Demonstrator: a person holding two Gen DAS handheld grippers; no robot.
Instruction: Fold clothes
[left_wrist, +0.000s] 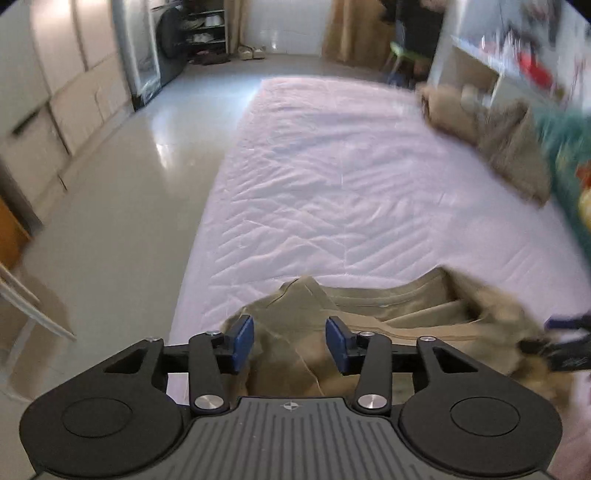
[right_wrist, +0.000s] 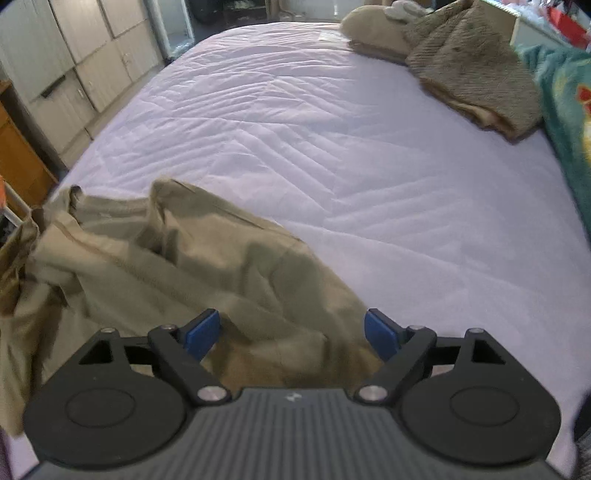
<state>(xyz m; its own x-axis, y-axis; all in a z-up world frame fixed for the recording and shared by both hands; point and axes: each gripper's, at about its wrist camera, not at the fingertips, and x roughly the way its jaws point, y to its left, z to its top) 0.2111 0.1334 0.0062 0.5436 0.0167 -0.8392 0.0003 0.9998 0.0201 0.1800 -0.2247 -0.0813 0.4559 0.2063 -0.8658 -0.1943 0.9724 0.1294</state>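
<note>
A khaki garment (left_wrist: 376, 314) lies crumpled at the near edge of the white quilted bed (left_wrist: 332, 177). My left gripper (left_wrist: 290, 343) is open, its blue pads on either side of the cloth's left part, holding nothing. In the right wrist view the same garment (right_wrist: 192, 266) is bunched at the lower left of the bed (right_wrist: 332, 140). My right gripper (right_wrist: 291, 336) is open wide over the garment's right end, holding nothing. The right gripper also shows blurred at the right edge of the left wrist view (left_wrist: 565, 347).
Brown folded clothes (right_wrist: 469, 66) and a teal patterned blanket (right_wrist: 565, 122) lie at the bed's far right. Grey floor (left_wrist: 122, 192) and cabinets (left_wrist: 55, 74) are to the left. A shelf (left_wrist: 207, 26) stands at the far wall.
</note>
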